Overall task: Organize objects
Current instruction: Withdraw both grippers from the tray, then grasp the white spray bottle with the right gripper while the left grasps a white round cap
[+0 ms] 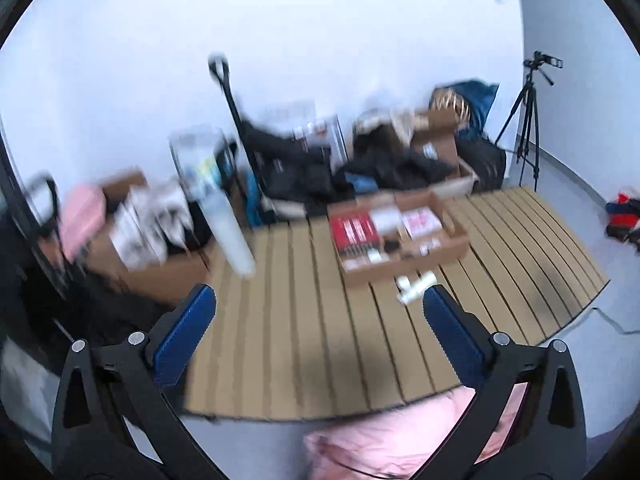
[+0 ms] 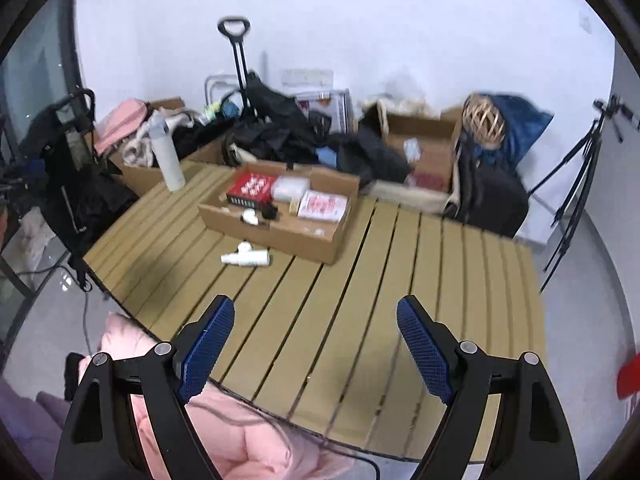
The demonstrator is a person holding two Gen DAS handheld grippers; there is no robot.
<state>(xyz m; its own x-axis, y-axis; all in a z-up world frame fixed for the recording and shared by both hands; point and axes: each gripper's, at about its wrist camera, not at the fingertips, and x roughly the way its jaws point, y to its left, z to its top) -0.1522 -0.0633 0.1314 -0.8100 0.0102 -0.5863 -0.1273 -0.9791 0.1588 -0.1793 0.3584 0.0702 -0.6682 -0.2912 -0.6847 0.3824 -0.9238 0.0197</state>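
A shallow cardboard box (image 2: 280,232) sits on a slatted wooden table (image 2: 360,300); it holds a red packet (image 2: 252,186), a pink-and-white packet (image 2: 322,206) and small items. A white pipe fitting (image 2: 246,258) lies on the table in front of the box; it also shows in the left wrist view (image 1: 414,286). A white bottle (image 2: 168,156) stands at the table's far left corner. My left gripper (image 1: 318,300) is open and empty above the table's near edge. My right gripper (image 2: 316,312) is open and empty, short of the fitting and box.
Behind the table lie dark clothes (image 2: 280,132), cardboard boxes (image 2: 424,148), a trolley handle (image 2: 236,40), a wicker ball (image 2: 482,120) and a dark bag (image 2: 492,196). A tripod (image 2: 580,184) stands at the right. Pink fabric (image 2: 224,432) lies below the near edge.
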